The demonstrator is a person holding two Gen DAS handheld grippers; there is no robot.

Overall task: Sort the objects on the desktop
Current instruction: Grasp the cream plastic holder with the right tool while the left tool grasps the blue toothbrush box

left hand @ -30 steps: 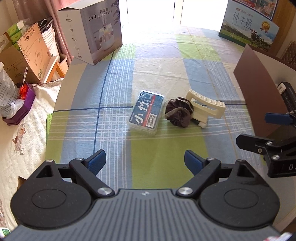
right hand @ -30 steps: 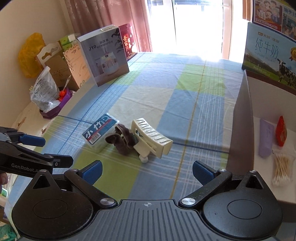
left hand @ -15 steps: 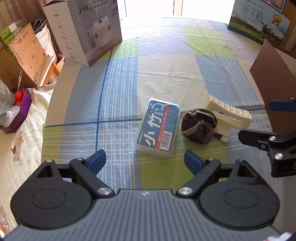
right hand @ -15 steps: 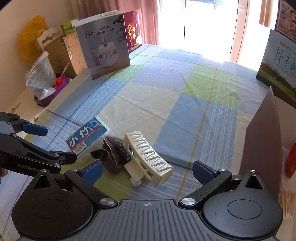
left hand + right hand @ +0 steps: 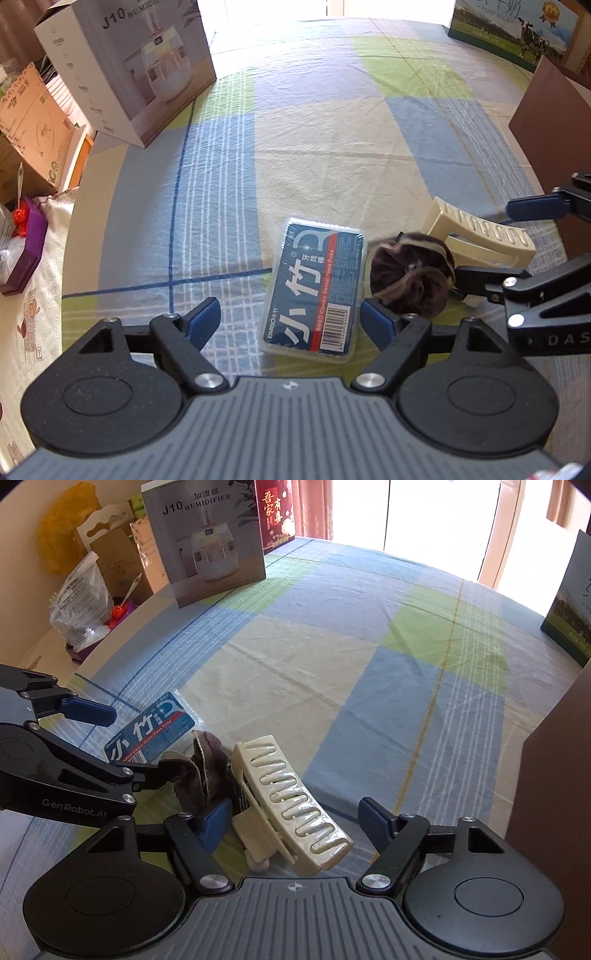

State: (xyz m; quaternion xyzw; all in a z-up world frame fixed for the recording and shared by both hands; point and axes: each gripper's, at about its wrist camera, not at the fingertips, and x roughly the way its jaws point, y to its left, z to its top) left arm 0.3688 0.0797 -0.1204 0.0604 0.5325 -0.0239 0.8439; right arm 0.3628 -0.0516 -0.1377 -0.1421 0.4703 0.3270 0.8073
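A: Where do the task's things lie?

B: Three lie in a row on the checked cloth (image 5: 332, 155). The floss box (image 5: 314, 295) is flat, label up. The dark scrunchie (image 5: 410, 280) touches it at its 3 o'clock, and the cream hair clip (image 5: 291, 805) touches the scrunchie on the far side.

A: And the left gripper (image 5: 291, 321)?

B: It stands over the near end of the floss box, jaws apart and just closing. The box is between them, but I see no pad pressing on it; the right pad is just beside its edge.

A: The right gripper (image 5: 295, 821)?

B: Jaws apart too, just closing, the clip between them. The left pad is close against the clip and scrunchie; the right pad is clear.

A: Around them?

B: A humidifier box (image 5: 207, 542) at 11 o'clock, a milk carton (image 5: 517, 29) at 1, a brown box wall (image 5: 554, 794) at 3.
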